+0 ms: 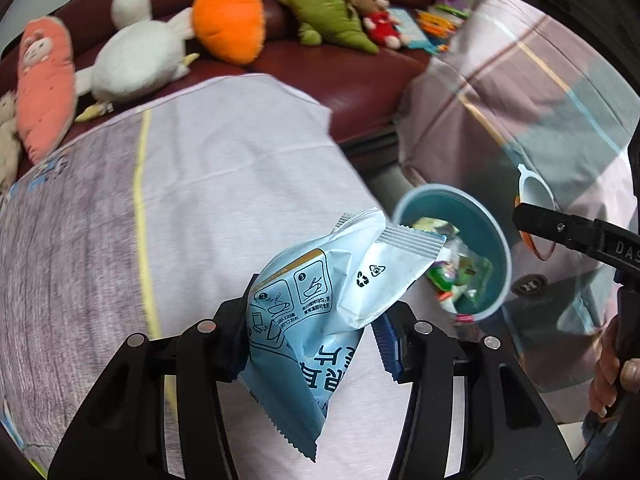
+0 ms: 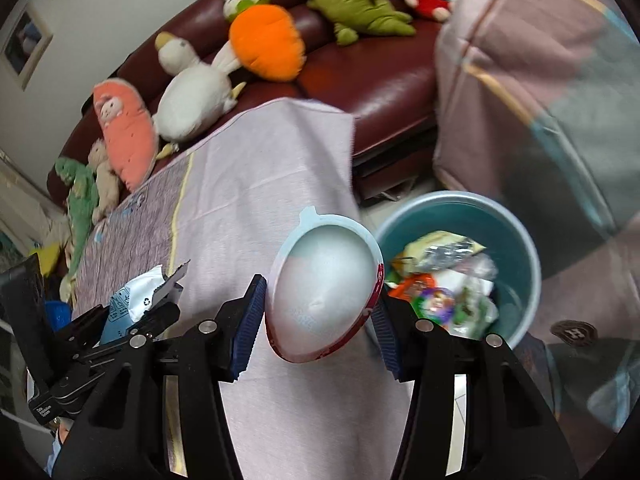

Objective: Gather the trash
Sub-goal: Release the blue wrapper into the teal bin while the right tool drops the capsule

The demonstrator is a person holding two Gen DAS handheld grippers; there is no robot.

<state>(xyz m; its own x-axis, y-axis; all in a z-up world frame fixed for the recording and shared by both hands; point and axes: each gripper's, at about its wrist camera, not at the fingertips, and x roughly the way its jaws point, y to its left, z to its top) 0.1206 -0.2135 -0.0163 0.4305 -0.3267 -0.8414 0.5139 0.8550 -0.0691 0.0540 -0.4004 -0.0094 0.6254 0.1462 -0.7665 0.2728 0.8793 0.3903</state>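
Note:
My left gripper (image 1: 312, 340) is shut on a light blue snack packet (image 1: 320, 300) and holds it above the cloth-covered table, left of the teal trash bin (image 1: 496, 240). The bin holds several wrappers (image 1: 460, 276). My right gripper (image 2: 320, 320) is shut on a squashed white plastic cup with a red rim (image 2: 324, 288), just left of the bin (image 2: 520, 248). The left gripper (image 2: 136, 320) with the packet (image 2: 132, 300) shows at the lower left of the right wrist view. The right gripper's finger (image 1: 560, 232) and the cup (image 1: 534, 192) show at the right of the left wrist view.
A lilac cloth covers the table (image 1: 200, 200). A dark red sofa (image 1: 340, 68) behind carries plush toys: an orange carrot (image 1: 228, 20), a white duck (image 1: 136, 60), a green dinosaur (image 1: 328, 12). A checked cloth (image 1: 520, 80) hangs to the right of the bin.

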